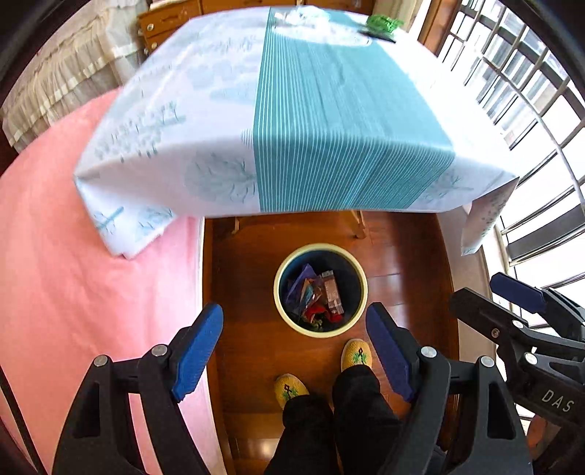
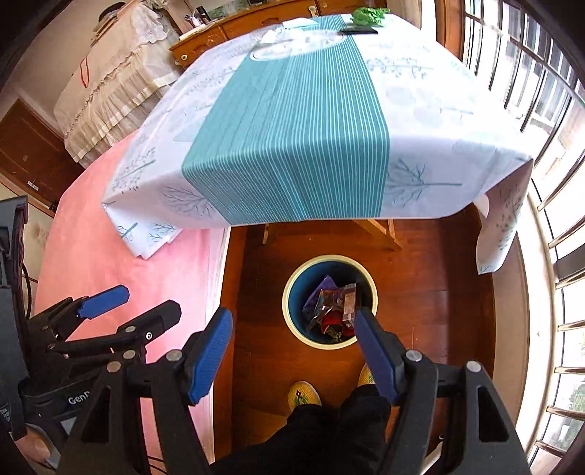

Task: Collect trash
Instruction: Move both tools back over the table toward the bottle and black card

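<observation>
Both grippers hang high over the floor, pointing steeply down, side by side. The left gripper (image 1: 294, 350) has its jaws spread wide with nothing between the blue pads (image 1: 197, 350); past their tips, a little nearer the right-hand pad, stands the bin (image 1: 281, 299) on the wooden floor (image 1: 248, 277), well below and apart from the pads. The right gripper (image 2: 292, 356) is likewise spread and empty, and from its own camera the bin (image 2: 292, 318) sits just beyond its right-hand pad (image 2: 376, 358), whose tip overlaps the rim in the view without touching it. Inside the bin lies the trash (image 1: 316, 296): crumpled wrappers, purple, red and clear, heaped toward one side. Below the jaws, nearer than the bin, are the person's two yellow slippers (image 1: 356, 353) and dark trouser legs (image 1: 365, 409). Beyond the bin, farther out from both pairs of jaws, a table (image 1: 351, 120) carries a white cloth with a teal striped band; at its far end sits something green (image 1: 382, 22), blurred, and something pale beside it that I cannot make out. Left of the left jaws spreads a pink sheet (image 1: 73, 274). Right of the right jaws runs a barred window (image 2: 548, 219).
</observation>
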Available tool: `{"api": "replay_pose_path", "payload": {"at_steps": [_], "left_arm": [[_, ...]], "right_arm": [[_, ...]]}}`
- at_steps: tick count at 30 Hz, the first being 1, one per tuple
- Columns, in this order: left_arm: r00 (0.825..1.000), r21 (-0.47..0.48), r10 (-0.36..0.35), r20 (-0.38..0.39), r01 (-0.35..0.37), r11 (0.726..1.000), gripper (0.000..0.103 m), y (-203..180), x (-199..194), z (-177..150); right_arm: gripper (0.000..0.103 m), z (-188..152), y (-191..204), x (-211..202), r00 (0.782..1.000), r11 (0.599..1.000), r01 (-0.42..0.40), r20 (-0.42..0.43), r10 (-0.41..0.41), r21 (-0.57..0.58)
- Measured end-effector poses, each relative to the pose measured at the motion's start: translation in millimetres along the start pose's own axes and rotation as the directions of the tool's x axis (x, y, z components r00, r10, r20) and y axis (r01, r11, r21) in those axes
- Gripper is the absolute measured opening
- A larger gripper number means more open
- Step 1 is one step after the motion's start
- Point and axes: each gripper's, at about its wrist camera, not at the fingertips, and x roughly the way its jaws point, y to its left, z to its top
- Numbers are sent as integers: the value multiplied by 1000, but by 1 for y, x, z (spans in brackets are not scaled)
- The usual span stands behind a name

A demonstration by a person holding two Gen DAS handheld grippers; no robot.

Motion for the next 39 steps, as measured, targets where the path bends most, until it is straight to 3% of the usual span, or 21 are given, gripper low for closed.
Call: {"api": "replay_pose_path", "payload": {"at_steps": [6, 11, 17, 21, 30, 34, 39], "left_arm": [[994, 16, -4, 106, 3, 1000, 79, -2, -55, 28], [979, 19, -17, 205, 14, 1000, 79, 2, -100, 54], [960, 16, -48, 275, 46, 999, 79, 12, -136, 88], [957, -5, -53, 286, 57, 998, 79, 16, -143, 109], [968, 11, -29, 249, 27, 1000, 79, 3, -103, 180], [973, -18, -7, 232, 12, 1000, 79, -7, -75, 228], [985, -130, 23, 168, -1, 991, 79, -14, -33, 296]], "right_arm": [[70, 27, 6, -56, 990, 999, 38, 137, -36, -14], [70, 56, 10, -94, 970, 998, 55, 236, -51, -9], [70, 83, 9, -115, 954, 999, 49, 294, -53, 21], [70, 99, 4, -120, 947, 999, 49, 316, -53, 22], [70, 170, -28, -94, 945, 1000, 28, 327, -28, 4], [70, 224, -53, -64, 956, 1000, 6, 294, 2, -25], [70, 302, -83, -16, 979, 990, 12, 205, 17, -137]]}}
